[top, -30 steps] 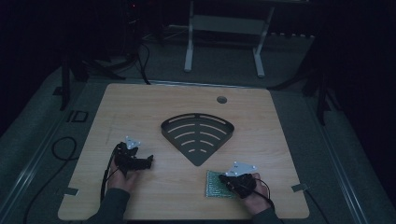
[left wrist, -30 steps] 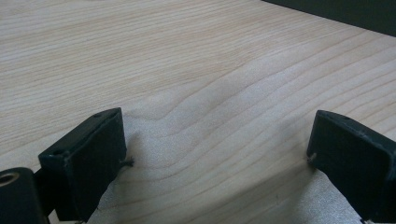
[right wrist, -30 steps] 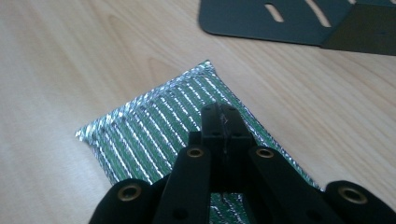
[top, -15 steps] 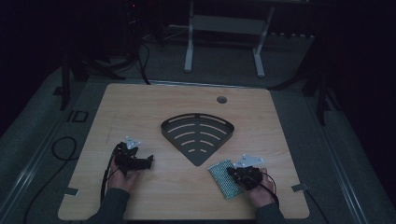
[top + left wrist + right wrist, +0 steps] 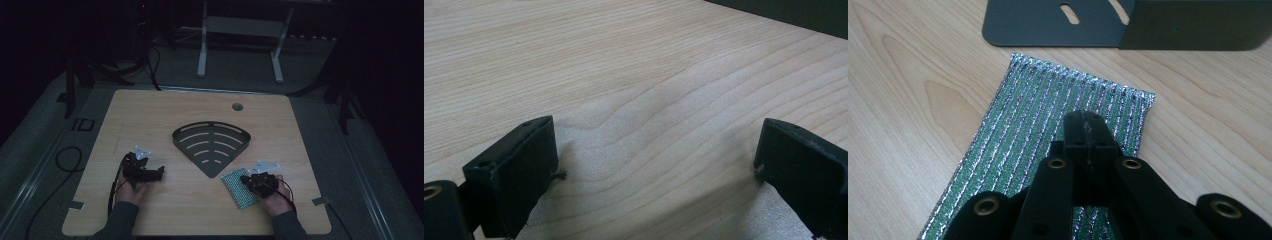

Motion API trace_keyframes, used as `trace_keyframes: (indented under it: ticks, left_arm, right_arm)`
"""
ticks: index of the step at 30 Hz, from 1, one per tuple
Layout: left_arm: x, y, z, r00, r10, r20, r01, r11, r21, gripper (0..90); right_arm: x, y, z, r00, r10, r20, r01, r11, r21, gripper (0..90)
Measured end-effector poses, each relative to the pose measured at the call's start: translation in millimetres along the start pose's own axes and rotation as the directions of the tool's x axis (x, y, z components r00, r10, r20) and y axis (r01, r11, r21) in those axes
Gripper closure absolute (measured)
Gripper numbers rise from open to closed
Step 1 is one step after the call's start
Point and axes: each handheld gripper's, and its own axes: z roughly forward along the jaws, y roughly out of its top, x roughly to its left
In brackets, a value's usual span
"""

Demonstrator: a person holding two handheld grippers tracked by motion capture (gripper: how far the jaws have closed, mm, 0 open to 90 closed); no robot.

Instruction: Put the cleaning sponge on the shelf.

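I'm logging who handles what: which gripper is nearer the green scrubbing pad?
Right. The right gripper sits directly over the green scrubbing pad, jaws closed above it. The left gripper, jaws open, rests on bare table across from it, past the dark rack.

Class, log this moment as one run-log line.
left gripper: open, over bare table | right gripper: shut, over green scouring pad | dark fan-shaped rack: centre

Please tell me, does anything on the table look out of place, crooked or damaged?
Nothing looks damaged or spilled. The green glittery scouring pad lies askew to the table's edges, near the dark fan-shaped rack's tip. The right hand-held gripper, jaws shut together, is over it. The left hand-held gripper is open over bare wood.
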Motion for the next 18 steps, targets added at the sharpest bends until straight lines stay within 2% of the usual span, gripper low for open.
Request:
trace_keyframes:
  ticks: [4,5,9,10,11,12,13,14,18]
  left_arm:
    - [-0.1,0.2,0.3,1.0000,-0.001,0.000,0.001,1.0000,0.000,3.8]
    - [-0.3,0.4,0.4,1.0000,-0.002,-0.001,0.002,1.0000,0.001,3.6]
    - [-0.4,0.8,0.9,1.0000,-0.003,-0.002,0.003,1.0000,0.001,3.4]
    - [-0.4,0.9,0.9,1.0000,-0.003,-0.002,0.003,1.0000,0.002,3.3]
    - [-0.4,0.9,1.0,1.0000,-0.003,-0.002,0.003,1.0000,0.002,3.3]
    - [-0.4,0.9,1.0,1.0000,-0.004,-0.002,0.004,1.0000,0.001,3.3]
    - [-0.4,0.9,1.0,1.0000,-0.004,-0.002,0.004,1.0000,0.001,3.3]
    - [-0.4,0.8,1.0,1.0000,-0.004,-0.002,0.004,1.0000,0.001,3.3]
    - [-0.4,0.9,1.0,1.0000,-0.004,-0.002,0.004,1.0000,0.001,3.3]
  right_arm:
    - [-1.4,3.1,1.1,0.9998,-0.006,-0.020,0.006,1.000,0.006,89.2]
    - [-2.3,5.5,-0.3,0.9994,-0.006,-0.033,0.006,1.000,0.013,86.5]
    - [-4.3,9.6,-3.0,0.9993,-0.005,-0.036,0.006,0.999,0.035,82.8]
    - [-7.7,13.4,-5.0,0.9991,-0.009,-0.041,0.011,0.998,0.061,81.0]
    - [-7.7,13.4,-5.0,0.9991,-0.009,-0.041,0.011,0.998,0.061,81.0]
    - [-11.6,17.6,-6.4,0.9991,-0.009,-0.042,0.013,0.995,0.097,78.7]
    - [-11.6,17.6,-6.4,0.9991,-0.009,-0.042,0.013,0.995,0.097,78.7]
    - [-16.7,22.1,-7.7,0.9989,-0.006,-0.045,0.012,0.991,0.133,76.6]
    - [-22.1,28.2,-9.5,0.9981,0.003,-0.061,0.009,0.982,0.191,71.8]
